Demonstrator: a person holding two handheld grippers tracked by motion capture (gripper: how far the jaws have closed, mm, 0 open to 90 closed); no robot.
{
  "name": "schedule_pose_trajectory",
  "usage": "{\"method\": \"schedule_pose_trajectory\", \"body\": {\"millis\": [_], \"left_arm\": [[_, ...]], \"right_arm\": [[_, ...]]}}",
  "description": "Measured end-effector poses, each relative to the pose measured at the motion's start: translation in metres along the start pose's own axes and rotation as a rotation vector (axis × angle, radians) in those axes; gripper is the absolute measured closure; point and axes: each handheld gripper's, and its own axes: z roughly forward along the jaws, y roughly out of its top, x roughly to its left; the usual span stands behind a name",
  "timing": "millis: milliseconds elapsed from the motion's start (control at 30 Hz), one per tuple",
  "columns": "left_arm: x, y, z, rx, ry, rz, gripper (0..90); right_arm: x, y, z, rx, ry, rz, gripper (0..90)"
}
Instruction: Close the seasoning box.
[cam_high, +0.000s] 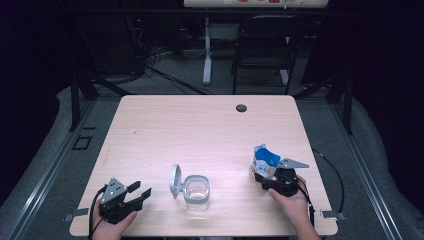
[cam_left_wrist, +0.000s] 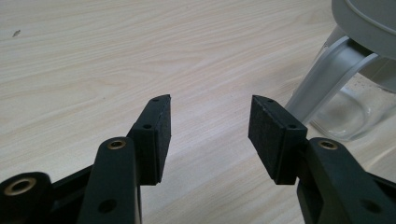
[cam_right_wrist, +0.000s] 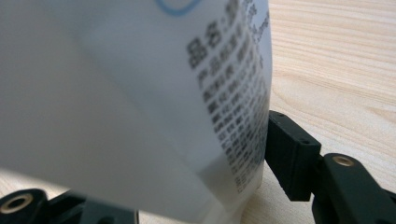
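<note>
One pouch, white and blue with its top torn open, stands at the lower right of the high view, and the right gripper has its jaws around the base; in the right gripper view the right-hand pad sits against the pouch's printed side, the other jaw hidden behind it, so the grip looks taken but not proven. Left of it, at lower centre, a clear jar waits with its grey lid flipped up. Judging by this, the jar is opened and the pouch reached; lifting and pouring remain. The left gripper rests at the lower left, jaws wide apart and empty, pointing toward the jar.
</note>
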Motion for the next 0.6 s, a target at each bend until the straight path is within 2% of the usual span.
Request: {"method": "schedule_pose_trajectory", "body": {"millis": [133,267,367,600], "left_arm": [[0.0,0.0,0.0,-0.002,0.0,0.0,50.0],[0.0,0.0,0.0,-0.004,0.0,-0.002,50.0],[0.0,0.0,0.0,0.001,0.001,0.001,50.0],[0.0,0.0,0.0,0.001,0.001,0.001,50.0]], "right_arm": [[0.002,0.0,-0.001,0.003,-0.007,-0.015,44.3],[0.007,0.002,-0.003,0.027,-0.043,-0.068,44.3],[0.01,0.003,-0.003,0.032,-0.051,-0.092,44.3],[0.013,0.004,-0.003,0.039,-0.057,-0.11,44.3]]}}
